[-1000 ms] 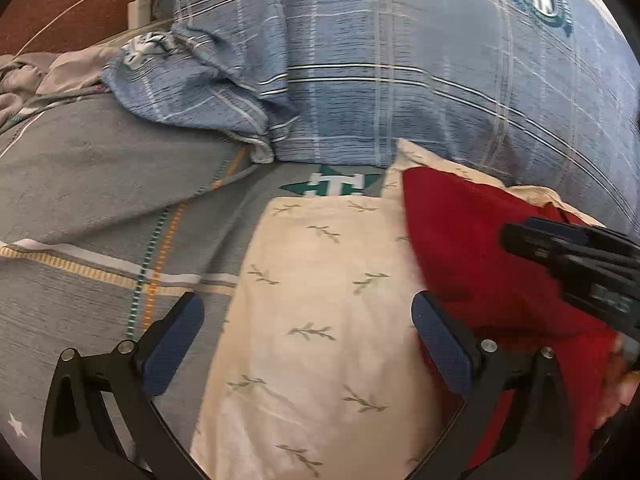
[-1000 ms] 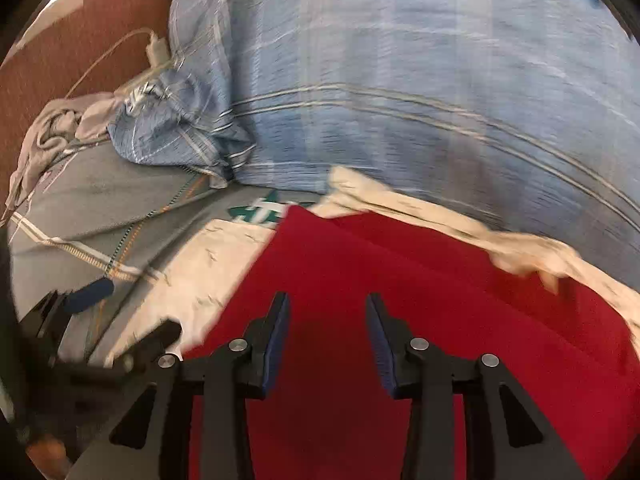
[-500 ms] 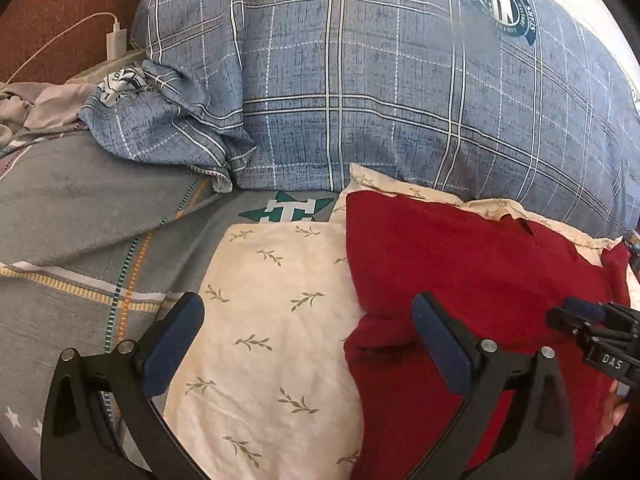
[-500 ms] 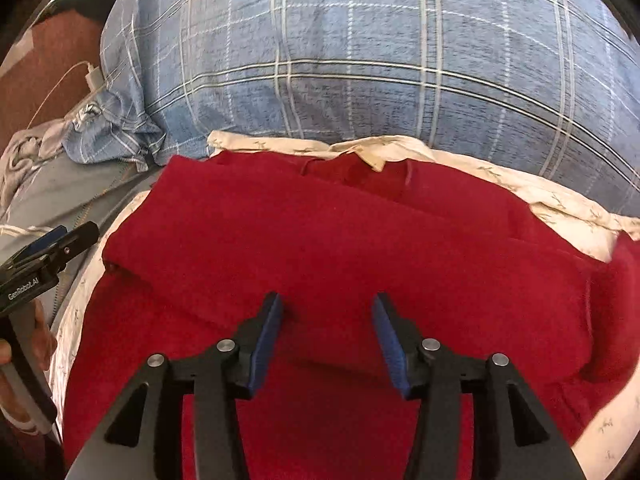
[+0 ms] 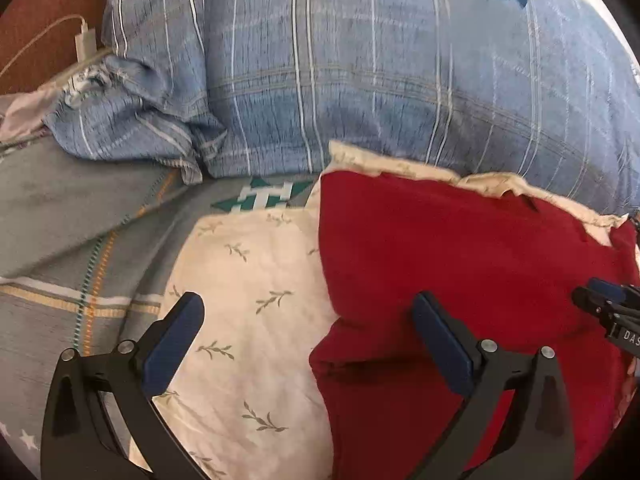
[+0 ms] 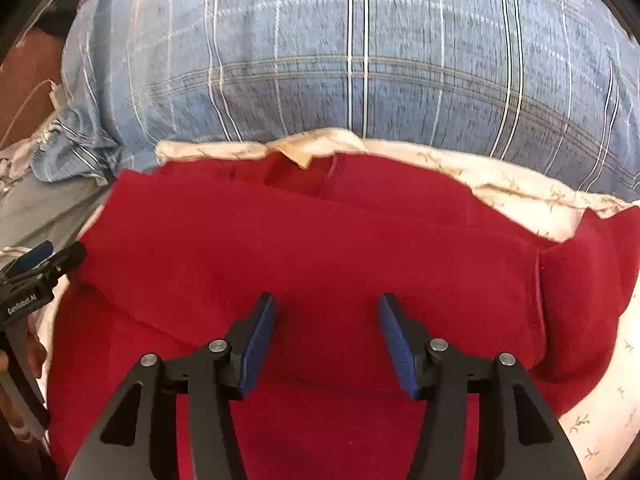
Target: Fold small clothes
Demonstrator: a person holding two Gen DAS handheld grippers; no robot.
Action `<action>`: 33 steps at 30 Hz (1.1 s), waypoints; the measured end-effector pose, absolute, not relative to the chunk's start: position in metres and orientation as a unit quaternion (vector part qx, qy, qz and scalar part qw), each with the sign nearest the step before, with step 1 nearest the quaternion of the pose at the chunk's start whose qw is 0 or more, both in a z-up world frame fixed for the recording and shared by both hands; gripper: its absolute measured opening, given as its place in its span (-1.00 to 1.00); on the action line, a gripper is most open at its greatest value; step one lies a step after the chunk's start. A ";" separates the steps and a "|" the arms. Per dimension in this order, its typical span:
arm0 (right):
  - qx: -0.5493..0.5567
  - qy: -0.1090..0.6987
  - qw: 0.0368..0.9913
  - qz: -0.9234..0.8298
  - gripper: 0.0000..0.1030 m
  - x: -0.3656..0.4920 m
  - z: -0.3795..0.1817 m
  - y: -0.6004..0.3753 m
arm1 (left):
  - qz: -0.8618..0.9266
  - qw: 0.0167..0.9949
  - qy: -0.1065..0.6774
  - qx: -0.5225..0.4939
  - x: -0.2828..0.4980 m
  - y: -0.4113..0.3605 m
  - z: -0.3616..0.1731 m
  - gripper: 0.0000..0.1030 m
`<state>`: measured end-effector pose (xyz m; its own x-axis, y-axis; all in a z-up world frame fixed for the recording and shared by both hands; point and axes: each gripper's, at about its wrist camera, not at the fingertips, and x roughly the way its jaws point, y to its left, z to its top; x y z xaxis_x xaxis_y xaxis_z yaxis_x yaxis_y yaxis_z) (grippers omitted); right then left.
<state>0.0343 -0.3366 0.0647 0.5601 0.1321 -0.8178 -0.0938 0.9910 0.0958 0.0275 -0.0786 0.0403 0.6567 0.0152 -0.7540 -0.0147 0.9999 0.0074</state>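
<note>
A red garment (image 5: pixel 460 256) lies folded over itself on a cream leaf-print cloth (image 5: pixel 248 300); it fills the right wrist view (image 6: pixel 320 248). My left gripper (image 5: pixel 308 336) is open and empty above the garment's left edge, one finger over the cream cloth, one over the red. My right gripper (image 6: pixel 326 340) is open and empty above the middle of the red garment. The right gripper's tip shows at the right edge of the left wrist view (image 5: pixel 608 308). The left gripper shows at the left edge of the right wrist view (image 6: pixel 36 272).
A big blue plaid pillow (image 5: pixel 380 72) lies right behind the clothes, with a crumpled blue plaid cloth (image 5: pixel 132 120) to its left. A grey striped bedsheet (image 5: pixel 68 232) spreads to the left. A white charger and cable (image 5: pixel 86 42) lie at the far left.
The right gripper has moved from the left part of the red garment to its middle and opened wider. The red garment now lies folded flat. The left gripper stayed open, shifting slightly.
</note>
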 end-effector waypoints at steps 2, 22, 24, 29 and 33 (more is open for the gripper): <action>0.016 0.455 0.889 0.061 0.15 0.034 0.062 -0.334 | 0.008 0.901 0.434 -0.008 0.033 -0.076 0.030 1.00; 0.116 0.411 0.902 -0.068 0.41 0.023 0.119 -0.471 | -0.002 0.909 0.416 -0.031 0.019 -0.072 0.040 1.00; 0.162 0.422 0.885 -0.112 0.41 0.035 0.116 -0.519 | -0.003 0.909 0.417 -0.031 0.018 -0.073 0.040 1.00; 0.251 0.445 0.842 -0.174 0.41 0.064 0.094 -0.597 | -0.004 0.907 0.420 -0.025 0.021 -0.077 0.036 1.00; 0.265 0.465 0.820 -0.203 0.41 0.093 0.075 -0.619 | -0.005 0.904 0.426 -0.023 0.022 -0.079 0.031 1.00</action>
